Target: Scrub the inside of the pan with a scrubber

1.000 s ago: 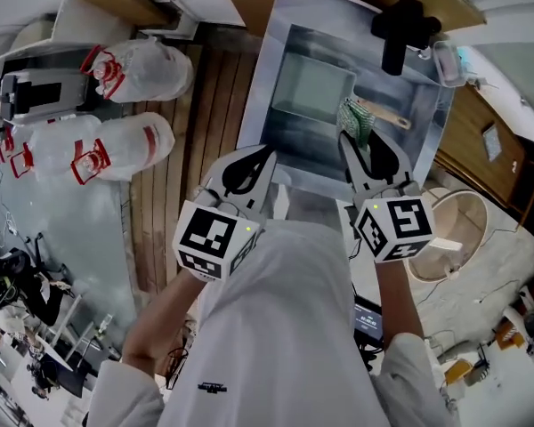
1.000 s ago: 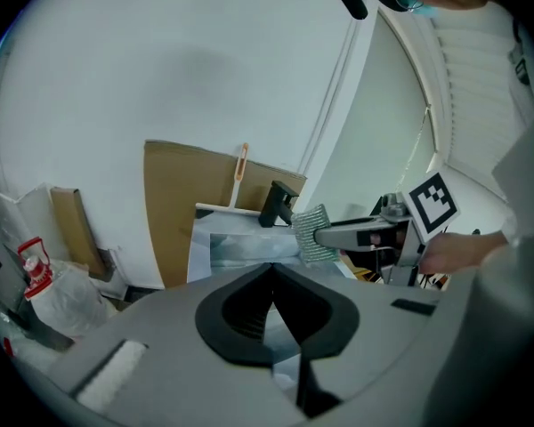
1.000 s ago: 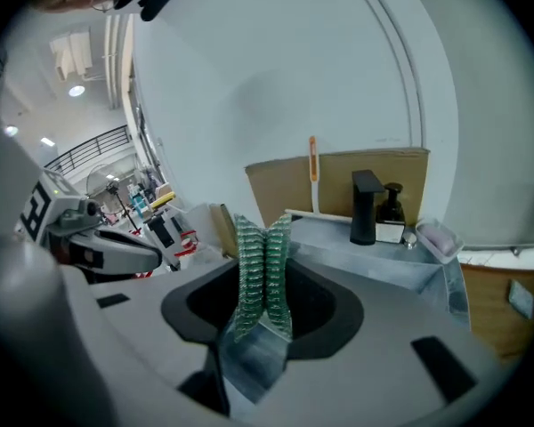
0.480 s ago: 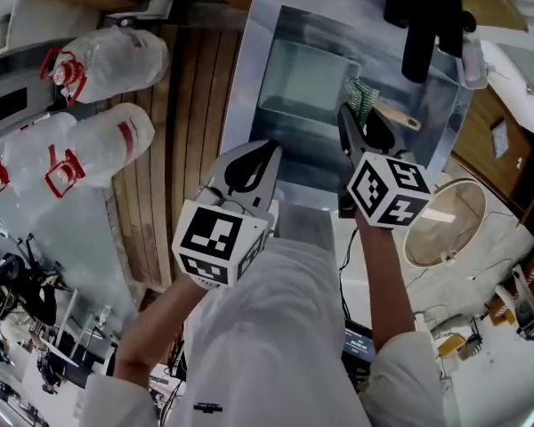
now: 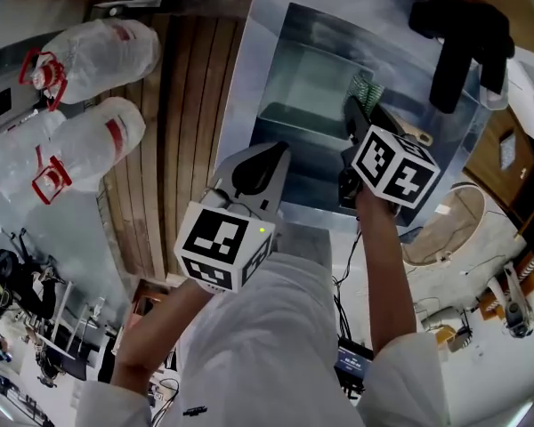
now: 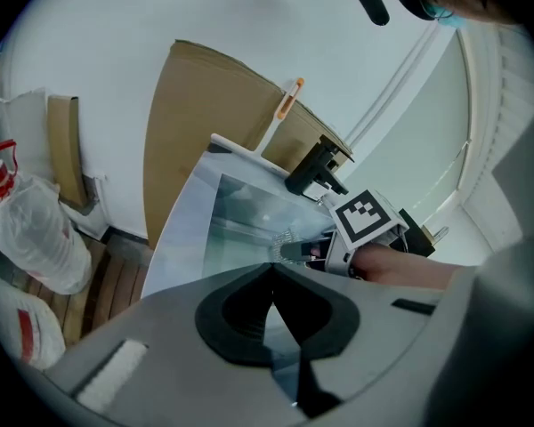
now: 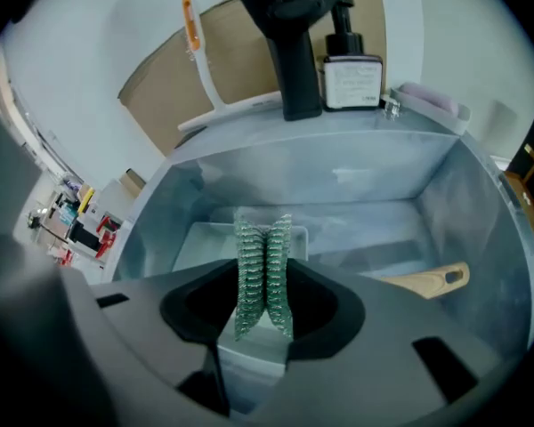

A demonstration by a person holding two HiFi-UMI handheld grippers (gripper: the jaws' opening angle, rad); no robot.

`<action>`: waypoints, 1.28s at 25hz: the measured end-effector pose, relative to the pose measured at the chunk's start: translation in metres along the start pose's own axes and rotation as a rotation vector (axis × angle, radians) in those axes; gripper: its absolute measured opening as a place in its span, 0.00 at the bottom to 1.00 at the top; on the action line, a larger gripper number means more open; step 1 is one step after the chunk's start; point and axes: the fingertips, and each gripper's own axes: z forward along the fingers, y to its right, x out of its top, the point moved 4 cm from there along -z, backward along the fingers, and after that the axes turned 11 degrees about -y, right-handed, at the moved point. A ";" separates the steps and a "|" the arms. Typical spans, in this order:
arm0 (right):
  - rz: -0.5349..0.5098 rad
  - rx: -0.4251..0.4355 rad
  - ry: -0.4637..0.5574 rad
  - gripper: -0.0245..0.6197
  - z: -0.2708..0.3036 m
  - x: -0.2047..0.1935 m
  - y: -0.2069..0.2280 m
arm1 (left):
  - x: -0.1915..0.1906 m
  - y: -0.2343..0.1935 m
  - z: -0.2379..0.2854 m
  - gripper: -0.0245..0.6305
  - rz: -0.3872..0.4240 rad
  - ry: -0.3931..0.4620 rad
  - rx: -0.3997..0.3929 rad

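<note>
The scrubber [image 7: 262, 269], judged soft and light, is pinched at its fold in the jaws of the right gripper [image 7: 263, 285]. The pan [image 7: 200, 241] lies just beyond them. The jaws of the left gripper [image 6: 271, 269] are closed on nothing.

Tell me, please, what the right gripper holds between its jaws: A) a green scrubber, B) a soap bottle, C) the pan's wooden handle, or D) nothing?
A: in the right gripper view, the right gripper has its jaws shut on the folded green scrubber, held above the pan.
</note>
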 end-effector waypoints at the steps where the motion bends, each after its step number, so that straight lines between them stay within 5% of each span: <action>1: 0.027 0.007 -0.009 0.26 0.005 0.000 0.000 | 0.000 -0.002 0.003 0.04 -0.004 -0.004 0.000; 22: 0.051 -0.113 -0.124 0.25 0.048 0.011 0.023 | -0.017 -0.007 0.026 0.04 -0.067 -0.012 -0.023; 32: 0.024 -0.004 -0.145 0.25 0.064 0.018 -0.008 | -0.018 -0.008 0.023 0.04 -0.096 0.001 -0.005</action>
